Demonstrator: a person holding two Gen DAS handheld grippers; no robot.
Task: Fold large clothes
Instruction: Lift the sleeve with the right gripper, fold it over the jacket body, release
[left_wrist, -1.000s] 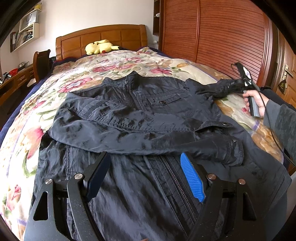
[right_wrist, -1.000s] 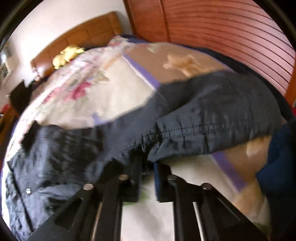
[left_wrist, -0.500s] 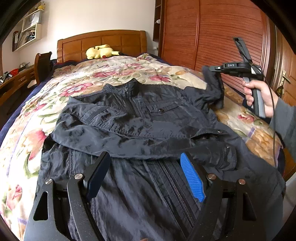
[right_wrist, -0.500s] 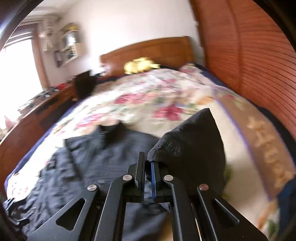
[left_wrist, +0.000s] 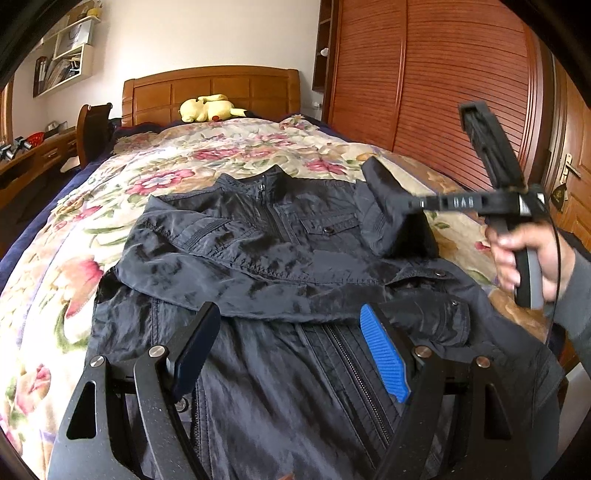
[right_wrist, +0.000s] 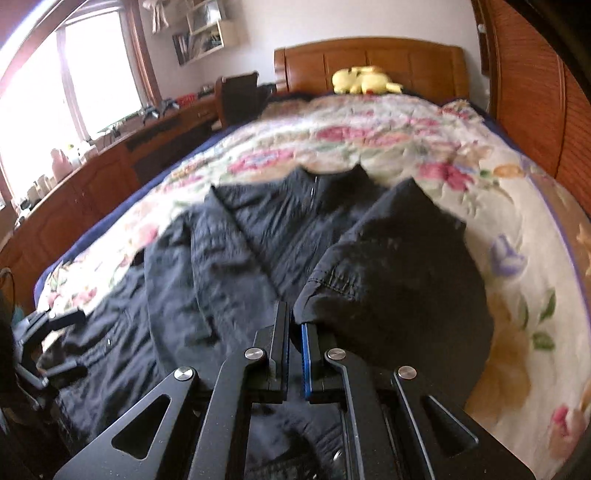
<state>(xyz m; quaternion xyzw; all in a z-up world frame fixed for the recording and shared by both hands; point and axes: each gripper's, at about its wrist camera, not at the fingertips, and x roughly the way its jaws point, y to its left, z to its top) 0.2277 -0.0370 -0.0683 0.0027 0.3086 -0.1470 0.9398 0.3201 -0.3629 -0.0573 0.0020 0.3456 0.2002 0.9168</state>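
Floral bedspread (left_wrist: 221, 155) — right fingers (right_wrist: 308, 347) pinching jacket sleeve (right_wrist: 399, 280), left fingers (left_wrist: 384, 358) wide, empty

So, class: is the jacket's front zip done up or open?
Done up, where visible: the zip runs closed from the collar down the black jacket. A folded sleeve hides its middle.

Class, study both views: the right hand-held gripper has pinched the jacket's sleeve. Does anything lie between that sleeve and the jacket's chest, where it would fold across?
Nothing visible does. The right hand-held gripper holds the sleeve raised over the jacket, whose chest lies bare. The left hand-held gripper hangs open nearer the hem, clear of that path.
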